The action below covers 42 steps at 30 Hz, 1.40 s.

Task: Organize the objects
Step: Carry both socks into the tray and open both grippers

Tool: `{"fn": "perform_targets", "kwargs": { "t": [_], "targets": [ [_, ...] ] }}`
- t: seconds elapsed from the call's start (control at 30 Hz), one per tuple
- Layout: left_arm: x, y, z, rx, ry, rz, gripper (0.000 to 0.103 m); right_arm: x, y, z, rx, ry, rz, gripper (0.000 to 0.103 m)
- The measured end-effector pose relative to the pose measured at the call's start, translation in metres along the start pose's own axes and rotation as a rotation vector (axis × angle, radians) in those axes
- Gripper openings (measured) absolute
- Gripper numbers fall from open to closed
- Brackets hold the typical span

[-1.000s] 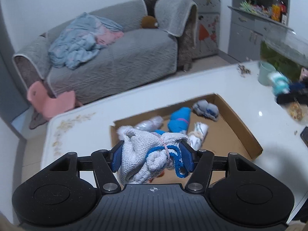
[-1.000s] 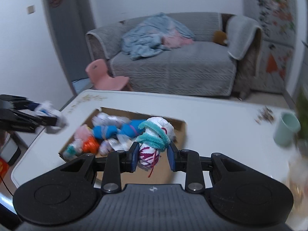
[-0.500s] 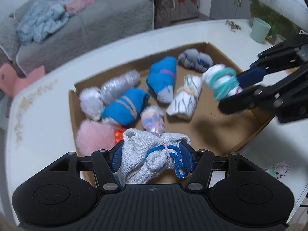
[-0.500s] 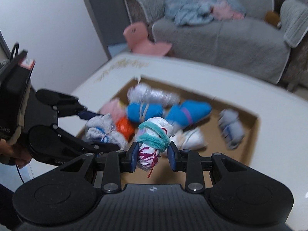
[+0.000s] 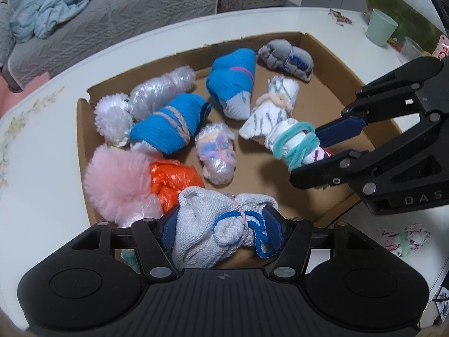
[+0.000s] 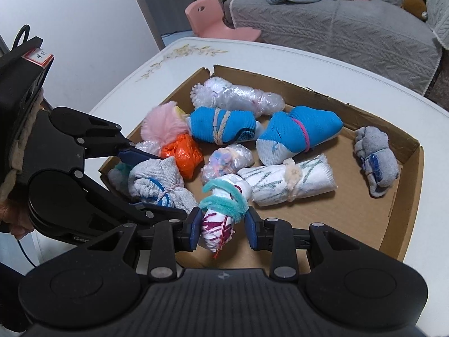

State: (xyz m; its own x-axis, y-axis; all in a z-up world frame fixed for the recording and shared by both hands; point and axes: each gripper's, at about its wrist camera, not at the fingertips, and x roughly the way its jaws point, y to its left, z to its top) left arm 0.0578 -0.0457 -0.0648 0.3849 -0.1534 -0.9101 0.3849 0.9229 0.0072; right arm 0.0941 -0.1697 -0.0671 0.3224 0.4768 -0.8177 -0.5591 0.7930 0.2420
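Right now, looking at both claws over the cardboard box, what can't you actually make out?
- Left wrist view: teal bundle near the box's front edge, mostly behind the left claw.
- Right wrist view: white label text, too small.
- Both views: undersides of held sock bundles, hidden by claw bodies.

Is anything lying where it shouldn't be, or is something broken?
One white bundle with pink streaks lies on the white table, outside the cardboard box where the other bundles sit. The box's far corner is torn open. Nothing else stands out.
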Motion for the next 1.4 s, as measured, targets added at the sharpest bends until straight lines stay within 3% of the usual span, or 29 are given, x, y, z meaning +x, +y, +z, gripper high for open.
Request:
{"fn": "perform_targets", "kwargs": {
  "t": [0.6,0.93,1.3,1.4],
  "targets": [
    [0.005,0.000,0.000,0.020,0.003,0.013,0.081,0.023,0.002,0.004,0.027,0.030,0.008,0.032],
    [0.005,-0.003,0.000,0.027,0.009,0.020,0.088,0.023,-0.002,0.006,0.065,0.023,0.030,0.041],
    [0.001,-0.005,0.002,0.025,0.017,-0.006,0.100,0.019,-0.006,0.008,0.080,0.014,0.030,0.045],
    [-0.003,-0.006,0.004,0.020,0.029,0.001,0.102,0.016,-0.007,0.008,0.080,0.012,0.025,0.050]
  ]
}}
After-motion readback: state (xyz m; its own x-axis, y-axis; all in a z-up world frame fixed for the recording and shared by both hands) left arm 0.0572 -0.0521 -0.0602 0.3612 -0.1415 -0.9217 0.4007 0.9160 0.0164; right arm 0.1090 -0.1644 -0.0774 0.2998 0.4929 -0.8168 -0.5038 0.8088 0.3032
